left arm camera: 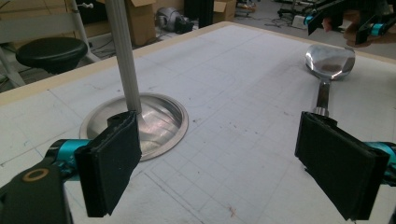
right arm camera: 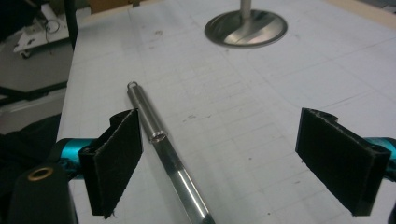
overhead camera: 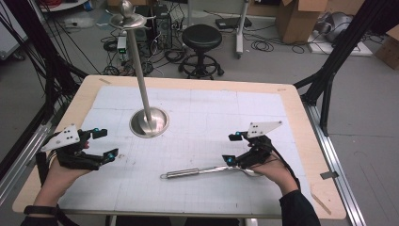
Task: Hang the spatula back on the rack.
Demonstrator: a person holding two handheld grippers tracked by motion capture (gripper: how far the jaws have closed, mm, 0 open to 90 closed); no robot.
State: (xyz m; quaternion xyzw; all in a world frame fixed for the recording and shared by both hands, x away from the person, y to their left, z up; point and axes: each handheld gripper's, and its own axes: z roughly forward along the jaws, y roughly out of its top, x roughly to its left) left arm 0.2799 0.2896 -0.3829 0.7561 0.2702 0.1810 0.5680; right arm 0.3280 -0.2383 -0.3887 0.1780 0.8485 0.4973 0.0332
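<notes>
- In the high view, the person's left hand (overhead camera: 56, 176) came in from the bottom left corner with the forearm angled up and inward, and carried the left gripper (overhead camera: 104, 143) just above the white gridded mat (overhead camera: 211, 108) that covered the pale wooden table (overhead camera: 291, 101); its jaws stood wide apart with nothing between them.
- In the same view, the right hand (overhead camera: 275, 172), in a dark sleeve, held the right gripper (overhead camera: 231, 147) low over the long shiny steel ladle (overhead camera: 207, 172), which lay flat on the mat near the front edge, its bowl under the hand and its handle pointing left. The jaws were spread wide.
- The tall steel stand with a round domed base (overhead camera: 148, 122) stood upright left of the mat's centre, well apart from the ladle.
- In the left gripper view, the left gripper (left arm camera: 219, 158) was wide open, the stand's base (left arm camera: 159, 119) just beyond its left-hand jaw and the ladle's bowl (left arm camera: 329, 60) farther off.
- In the right gripper view, the right gripper (right arm camera: 219, 163) gaped wide; the ladle's handle (right arm camera: 161, 144) ran just inside the left-hand jaw; whether they touched could not be told.
</notes>
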